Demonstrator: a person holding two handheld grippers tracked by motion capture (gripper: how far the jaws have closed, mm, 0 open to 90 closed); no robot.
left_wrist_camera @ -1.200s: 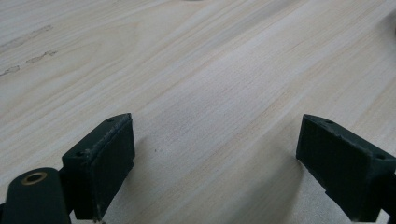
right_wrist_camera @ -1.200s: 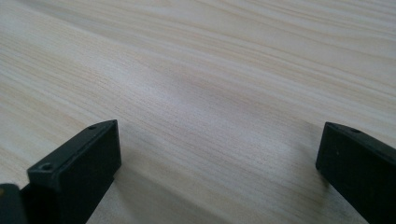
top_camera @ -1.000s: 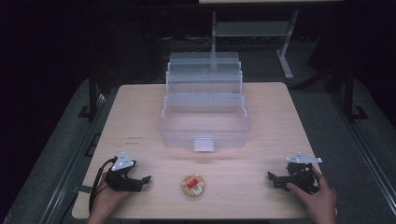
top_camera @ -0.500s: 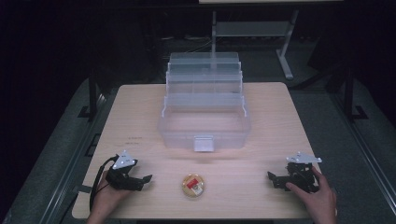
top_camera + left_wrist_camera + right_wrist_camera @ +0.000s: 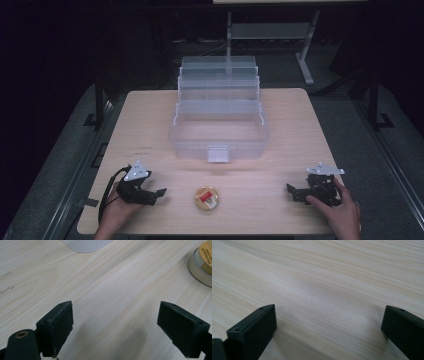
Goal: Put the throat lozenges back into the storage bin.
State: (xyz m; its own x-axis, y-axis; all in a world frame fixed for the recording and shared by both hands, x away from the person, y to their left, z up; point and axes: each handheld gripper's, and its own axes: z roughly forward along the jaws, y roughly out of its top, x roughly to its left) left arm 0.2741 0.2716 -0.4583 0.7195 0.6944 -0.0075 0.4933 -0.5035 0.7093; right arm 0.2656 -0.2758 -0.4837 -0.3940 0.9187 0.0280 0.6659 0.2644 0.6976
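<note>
Low on the near worktop, left tongs and right tongs gaping wide, empty, small round tin between them.

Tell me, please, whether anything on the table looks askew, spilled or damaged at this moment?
Nothing stands out. The clear tiered box sits squarely, open, its bottom tray looking empty. The small round container lies flat near the front edge. The left gripper and right gripper rest open on the table.
</note>
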